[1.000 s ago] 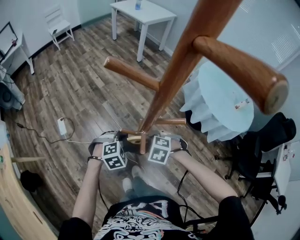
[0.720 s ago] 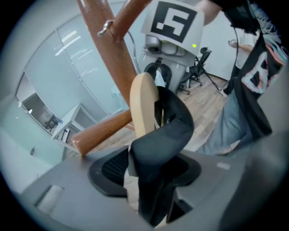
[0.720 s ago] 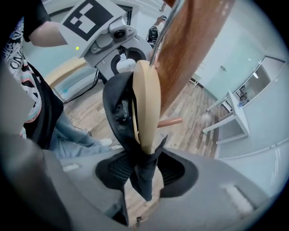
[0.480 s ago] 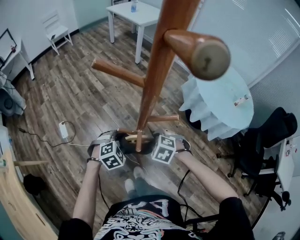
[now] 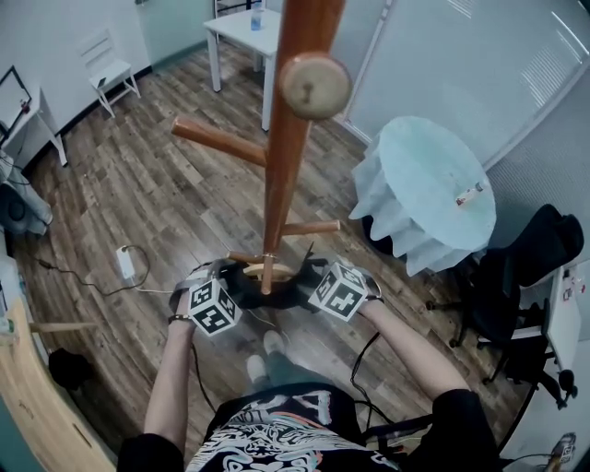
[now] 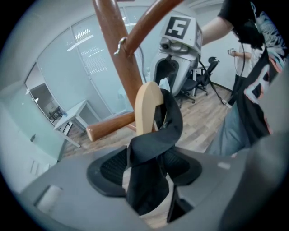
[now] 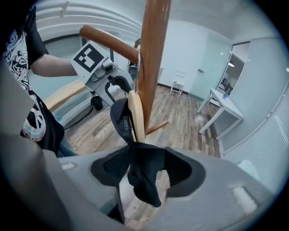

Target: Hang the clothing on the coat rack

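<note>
A wooden coat rack (image 5: 275, 184) stands in front of me, one peg end (image 5: 315, 85) pointing at the head camera. A black garment (image 5: 281, 293) on a pale wooden hanger (image 5: 259, 272) hangs low on the rack between my grippers. My left gripper (image 5: 236, 278) is open, and a fold of the garment (image 6: 151, 173) drapes loosely between its pads below the hanger (image 6: 146, 108). My right gripper (image 5: 310, 278) has its jaws opening; the garment's end (image 7: 144, 176) hangs free between them under the hanger (image 7: 137, 118). The hanger's metal hook (image 6: 121, 45) sits at the pole (image 6: 112, 54).
A round table with a pale blue cloth (image 5: 424, 184) and a black office chair (image 5: 530, 267) stand to the right. A white table (image 5: 241, 26) and white chair (image 5: 103, 57) are at the back. A power strip with cable (image 5: 124, 263) lies on the wooden floor.
The two grippers have drawn a little apart, with the black garment now showing between them. The head camera has shifted, so the rack pole looks more upright and the near peg points at me.
</note>
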`<state>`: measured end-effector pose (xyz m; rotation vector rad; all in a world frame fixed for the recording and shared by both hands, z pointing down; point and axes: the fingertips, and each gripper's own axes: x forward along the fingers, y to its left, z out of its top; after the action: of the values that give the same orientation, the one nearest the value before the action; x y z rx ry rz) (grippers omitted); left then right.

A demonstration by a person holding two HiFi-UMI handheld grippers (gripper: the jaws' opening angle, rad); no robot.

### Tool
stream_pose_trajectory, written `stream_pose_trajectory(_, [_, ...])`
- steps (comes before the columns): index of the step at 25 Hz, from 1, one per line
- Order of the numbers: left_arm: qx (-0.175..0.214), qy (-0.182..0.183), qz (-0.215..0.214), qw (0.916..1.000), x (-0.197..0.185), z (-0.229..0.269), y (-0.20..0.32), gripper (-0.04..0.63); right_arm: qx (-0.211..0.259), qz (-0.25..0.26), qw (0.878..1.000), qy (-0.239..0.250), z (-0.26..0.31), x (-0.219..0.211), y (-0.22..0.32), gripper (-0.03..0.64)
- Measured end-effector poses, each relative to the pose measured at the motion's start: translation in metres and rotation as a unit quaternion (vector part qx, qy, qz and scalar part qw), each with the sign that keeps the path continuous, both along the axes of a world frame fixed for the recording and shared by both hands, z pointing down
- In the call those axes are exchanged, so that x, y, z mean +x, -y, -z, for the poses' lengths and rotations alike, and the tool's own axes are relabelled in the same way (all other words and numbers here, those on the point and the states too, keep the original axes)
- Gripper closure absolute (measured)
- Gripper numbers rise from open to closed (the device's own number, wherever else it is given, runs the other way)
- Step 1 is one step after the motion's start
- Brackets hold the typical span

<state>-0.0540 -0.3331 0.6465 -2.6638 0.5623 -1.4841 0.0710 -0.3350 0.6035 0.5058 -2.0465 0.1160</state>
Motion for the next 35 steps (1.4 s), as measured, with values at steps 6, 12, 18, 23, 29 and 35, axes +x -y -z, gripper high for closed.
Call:
stream_pose_trajectory(6, [0.012, -0.069, 0.091, 0.9934, -0.008, 0.015, 0.001, 0.376, 0.07, -0.067, 0.992, 0.077, 0.031, 0.008, 0.011, 0.382])
stream_pose_trajectory(12, [0.016, -0.111, 0.138, 0.9842, -0.011, 0.033, -0.02, 0.377, 0.087, -0.123, 0.977, 0.148, 0.052, 0.01, 0.0, 0.383])
stream_pose_trajectory(18, [0.091, -0.203, 0.183, 0.9576, -0.025, 0.091, -0.03, 0.478, 0.169, -0.162, 0.955, 0.18, 0.097, 0.016, -0.005, 0.49])
stream_pose_trajectory(23, [0.126, -0.293, 0.242, 0.9162, -0.042, 0.143, -0.035, 0.606, 0.209, -0.193, 0.936, 0.208, 0.124, 0.02, -0.022, 0.617])
stream_pose_trajectory(29, [0.117, -0.345, 0.223, 0.9044, -0.026, 0.178, -0.065, 0.606, 0.174, -0.29, 0.894, 0.295, 0.13, 0.035, -0.059, 0.617])
stream_pose_trajectory(35, [0.16, -0.317, 0.213, 0.91, -0.035, 0.183, -0.103, 0.606, 0.213, -0.3, 0.88, 0.301, 0.139, 0.022, -0.11, 0.617])
